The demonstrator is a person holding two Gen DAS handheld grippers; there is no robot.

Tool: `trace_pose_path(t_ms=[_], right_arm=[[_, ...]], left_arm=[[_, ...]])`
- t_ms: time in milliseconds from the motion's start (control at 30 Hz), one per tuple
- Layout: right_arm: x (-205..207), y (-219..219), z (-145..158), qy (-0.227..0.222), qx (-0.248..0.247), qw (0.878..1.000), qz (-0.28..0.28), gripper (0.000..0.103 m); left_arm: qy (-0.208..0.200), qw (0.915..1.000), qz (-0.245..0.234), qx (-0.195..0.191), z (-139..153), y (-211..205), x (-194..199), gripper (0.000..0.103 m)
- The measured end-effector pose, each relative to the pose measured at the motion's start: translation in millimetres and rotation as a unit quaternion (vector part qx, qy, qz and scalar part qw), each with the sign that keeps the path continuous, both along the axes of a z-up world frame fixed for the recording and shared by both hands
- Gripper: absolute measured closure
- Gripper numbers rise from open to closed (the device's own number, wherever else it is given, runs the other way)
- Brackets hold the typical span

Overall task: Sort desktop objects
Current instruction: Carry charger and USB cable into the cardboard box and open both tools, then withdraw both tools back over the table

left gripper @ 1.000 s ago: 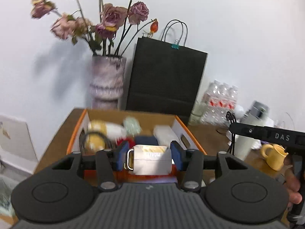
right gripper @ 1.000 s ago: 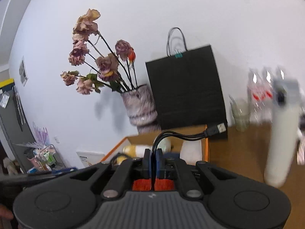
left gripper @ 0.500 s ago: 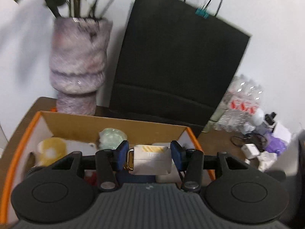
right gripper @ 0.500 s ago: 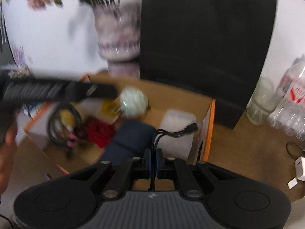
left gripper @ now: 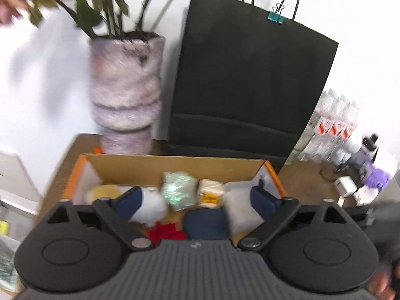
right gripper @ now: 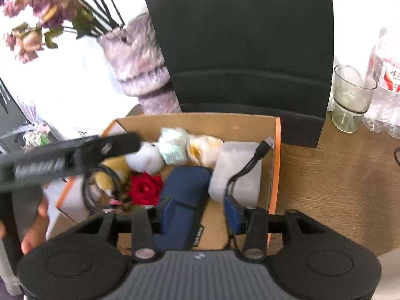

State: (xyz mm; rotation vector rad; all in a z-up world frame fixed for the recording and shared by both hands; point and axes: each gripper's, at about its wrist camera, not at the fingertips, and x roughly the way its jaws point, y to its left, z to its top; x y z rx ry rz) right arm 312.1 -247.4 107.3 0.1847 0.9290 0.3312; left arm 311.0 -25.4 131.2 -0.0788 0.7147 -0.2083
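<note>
- Since the earlier frames, both grippers have come forward over the open cardboard box with orange rim (right gripper: 275, 165), and the small cream case with a gold ring that the left gripper (left gripper: 197, 202) carried is no longer between its blue pads.
- Left gripper: its jaws are opening and stand wide apart, with nothing between them. Just ahead of them, a cream and yellow packet (left gripper: 210, 192) lies inside the box; I judge this is the released case, but the blur prevents certainty.
- Right gripper (right gripper: 200, 210): its jaws are opening and stand apart. The black USB cable (right gripper: 252, 160) runs up from beside the right pad, and its plug leans on the box wall ahead. The pads do not seem to press it now.
- Ahead of the jaws, the box also holds a dark blue pouch (right gripper: 185, 190), a red fabric rose (right gripper: 145, 187), a white plastic block (right gripper: 237, 175) and a greenish shiny packet (right gripper: 172, 145).
- To do this step well, I would let the jaws open fully before lifting, so that the cable does not catch on a pad.
- For room: the black paper bag (left gripper: 250, 75) and the mottled purple vase (left gripper: 125, 87) stand close behind the box, so going back upward and toward the person looks safest. A clear glass cup (right gripper: 350, 100) stands ahead to the right.
</note>
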Motion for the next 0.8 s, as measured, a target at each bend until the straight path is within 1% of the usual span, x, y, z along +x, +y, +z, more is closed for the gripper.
trace_pose_path(t_ms=[67, 100, 167, 300, 400, 467, 533, 567, 633, 667, 700, 733, 767, 800], right_arm=[[-4, 0, 13, 0.007, 0.010, 1.000, -0.008, 0.057], [-9, 0, 18, 0.009, 0.017, 1.000, -0.009, 0.057], [-19, 1, 29, 0.007, 0.023, 1.000, -0.010, 0.051], [-49, 4, 61, -0.012, 0.011, 1.000, -0.018, 0.043], [-75, 6, 86, -0.033, 0.006, 0.999, -0.019, 0.035], [-93, 9, 101, -0.047, 0.002, 0.999, -0.017, 0.027], [-110, 12, 111, -0.058, -0.002, 0.998, -0.015, 0.023], [-120, 13, 114, -0.065, -0.003, 0.998, -0.014, 0.018], [-134, 16, 112, -0.072, -0.008, 0.997, -0.013, 0.013], [-144, 19, 106, -0.081, -0.018, 0.996, -0.012, 0.009], [-153, 22, 98, -0.094, -0.035, 0.995, -0.012, 0.008], [-162, 25, 87, -0.111, -0.058, 0.992, -0.014, 0.008], [-175, 29, 70, -0.131, -0.086, 0.987, -0.020, 0.008], [-186, 31, 55, -0.143, -0.104, 0.984, -0.028, 0.008]], left_arm=[[0.012, 0.9997, 0.004, 0.020, 11, 5, -12, 0.003], [0.017, 0.9995, 0.006, 0.026, 16, 8, -19, 0.001], [0.021, 0.9989, 0.008, 0.042, 27, 13, -35, 0.000], [0.015, 0.9970, 0.027, 0.071, 49, 23, -70, 0.000], [0.013, 0.9965, 0.037, 0.074, 64, 27, -96, 0.000], [0.018, 0.9965, 0.038, 0.072, 70, 28, -113, 0.000], [0.020, 0.9963, 0.037, 0.075, 72, 28, -129, 0.000], [0.019, 0.9961, 0.037, 0.078, 73, 27, -139, 0.000], [0.014, 0.9966, 0.038, 0.071, 70, 29, -157, 0.000], [0.008, 0.9973, 0.042, 0.060, 63, 33, -169, 0.000], [-0.001, 0.9973, 0.049, 0.054, 55, 35, -180, 0.000], [-0.014, 0.9967, 0.060, 0.053, 45, 37, -193, 0.000], [-0.029, 0.9954, 0.074, 0.053, 33, 40, -208, 0.000], [-0.037, 0.9945, 0.083, 0.053, 21, 42, -221, 0.000]])
